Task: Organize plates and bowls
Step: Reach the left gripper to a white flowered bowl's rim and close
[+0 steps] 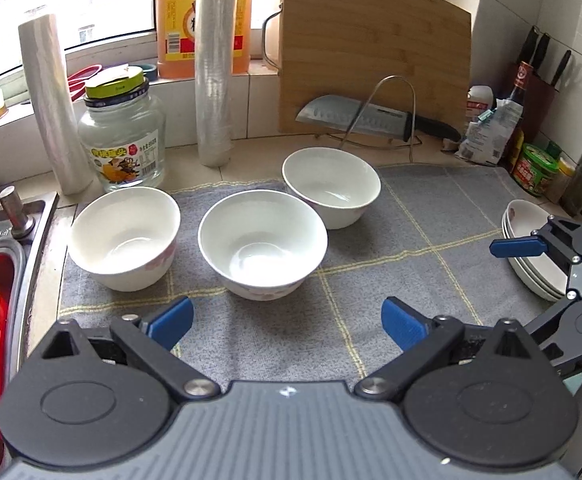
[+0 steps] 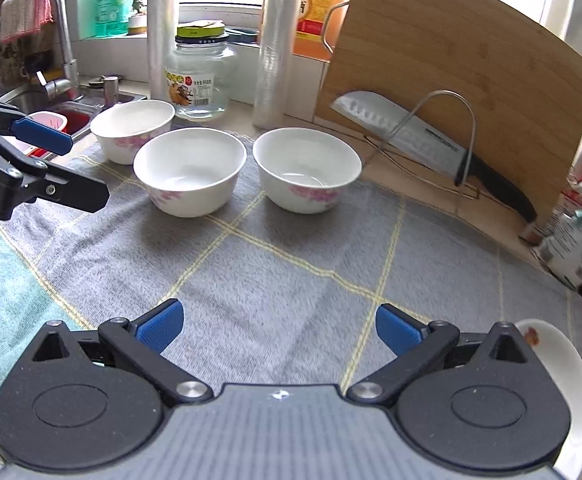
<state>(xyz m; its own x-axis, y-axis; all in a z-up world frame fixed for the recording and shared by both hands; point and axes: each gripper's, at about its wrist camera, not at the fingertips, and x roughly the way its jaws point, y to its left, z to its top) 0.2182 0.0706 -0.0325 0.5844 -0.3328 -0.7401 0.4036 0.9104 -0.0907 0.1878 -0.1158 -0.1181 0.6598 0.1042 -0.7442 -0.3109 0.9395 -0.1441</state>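
Three bowls [image 1: 262, 244] are sitting apart on the mat [image 1: 391, 240], the plates [image 1: 531, 256] seemingly stacked at its right edge. The left gripper [image 1: 287, 320] and right gripper [image 2: 277, 326] are hovering spread and empty; nesting bowls is likely starting, calling for a rim pinch.

Grey mat [image 2: 275, 264]: three white bowls are set along its far edge, left bowl [image 2: 133, 128], middle bowl [image 2: 190, 170], right bowl [image 2: 307, 168]. Right gripper [image 2: 279, 326] is held above the mat's near part, jaws apart. A plate [image 2: 563, 356] is seen at the mat's right edge. Left gripper [image 2: 43, 136] is seen over the mat's left side.
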